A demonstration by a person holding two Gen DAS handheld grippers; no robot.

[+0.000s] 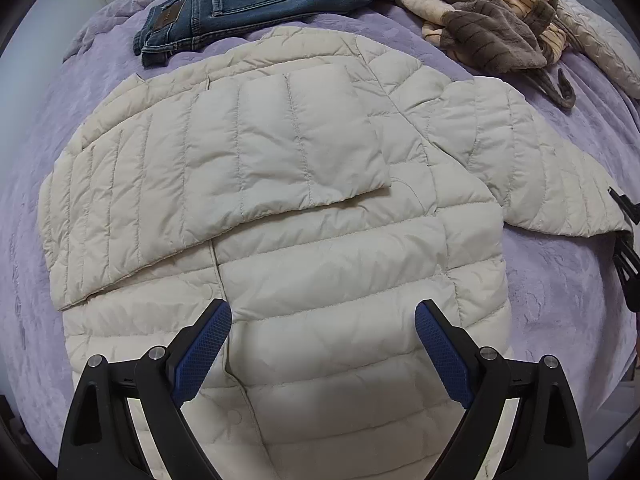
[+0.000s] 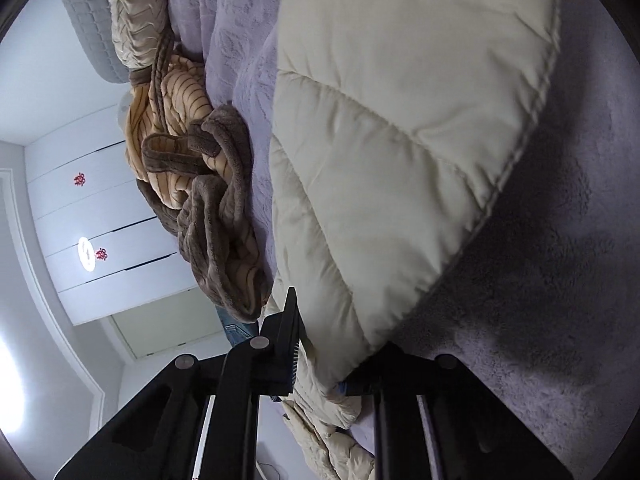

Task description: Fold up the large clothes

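A cream quilted puffer jacket (image 1: pixel 280 208) lies spread on the purple bedspread (image 1: pixel 560 300). Its left sleeve is folded across the body; its right sleeve (image 1: pixel 532 160) stretches out to the right. My left gripper (image 1: pixel 323 320) is open and empty, hovering over the jacket's lower front. My right gripper (image 2: pixel 336 344) is shut on the end of the right sleeve (image 2: pixel 380 160) and holds it just above the bed; it shows at the right edge of the left wrist view (image 1: pixel 626 236).
Folded blue jeans (image 1: pixel 248 0) lie at the far edge of the bed. A brown and tan striped fleece robe (image 1: pixel 492 20) is bunched at the far right, also in the right wrist view (image 2: pixel 200 184). White wardrobe doors (image 2: pixel 104 220) stand beyond the bed.
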